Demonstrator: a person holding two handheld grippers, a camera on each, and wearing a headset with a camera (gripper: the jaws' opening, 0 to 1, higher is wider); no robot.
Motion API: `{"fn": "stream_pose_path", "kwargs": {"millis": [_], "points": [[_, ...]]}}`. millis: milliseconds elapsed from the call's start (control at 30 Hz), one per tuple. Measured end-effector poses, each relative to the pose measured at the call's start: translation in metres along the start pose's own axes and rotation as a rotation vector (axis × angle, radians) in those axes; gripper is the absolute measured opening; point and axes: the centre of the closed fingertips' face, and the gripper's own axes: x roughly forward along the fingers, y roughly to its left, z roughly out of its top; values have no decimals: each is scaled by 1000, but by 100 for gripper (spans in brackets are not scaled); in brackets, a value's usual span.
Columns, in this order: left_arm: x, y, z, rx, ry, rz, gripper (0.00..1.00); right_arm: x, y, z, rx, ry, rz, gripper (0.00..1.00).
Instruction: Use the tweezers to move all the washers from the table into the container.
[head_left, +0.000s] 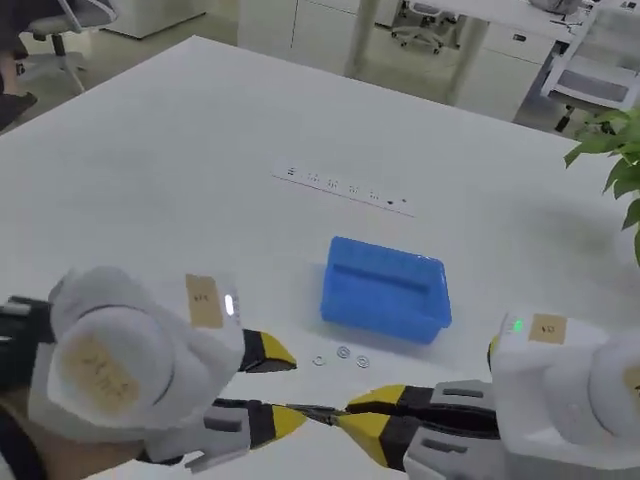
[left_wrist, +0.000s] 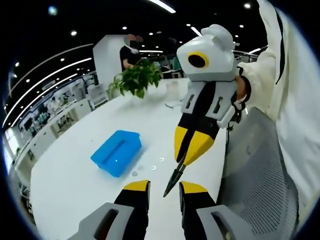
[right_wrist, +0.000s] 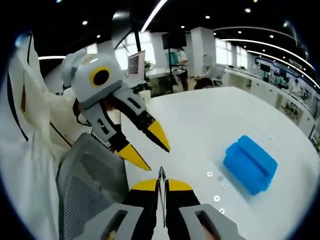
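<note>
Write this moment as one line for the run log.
left gripper: open | right gripper: shut on tweezers | washers: three on table beside blue container

I am working at a broad white table (head_left: 180, 140) in an open-plan office. A leafy green plant (head_left: 615, 150) is standing at its far right edge. Beyond it, white cabinets (head_left: 320, 35) and a wheeled office chair (head_left: 70, 15) are sitting on a pale floor (head_left: 130, 50). A grey mesh chair (right_wrist: 87, 185) is standing close beside me, and long strip lights (right_wrist: 155, 15) are glowing along the dark ceiling.
</note>
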Motion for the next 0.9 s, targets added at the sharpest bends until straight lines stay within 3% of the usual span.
{"fn": "stream_pose_path", "kwargs": {"millis": [167, 300, 433, 600, 667, 800, 900], "points": [[17, -13, 0, 30, 21, -114, 22, -7, 1, -2, -13, 13, 7, 1], [27, -19, 4, 83, 25, -147, 6, -10, 3, -6, -15, 26, 11, 1], [29, -28, 7, 79, 6, -215, 4, -16, 4, -3, -37, 32, 9, 1], [25, -26, 16, 66, -45, -230, 3, -22, 4, 4, -68, 22, 7, 1], [23, -25, 19, 37, -66, -235, 2, -23, 3, 7, -49, 12, 13, 1], [21, -22, 22, -7, -98, -227, 2, -24, 2, 19, -23, -56, 15, 0], [22, -24, 22, -13, -100, -223, 2, -22, 0, 22, -8, -64, 15, 0]]}}
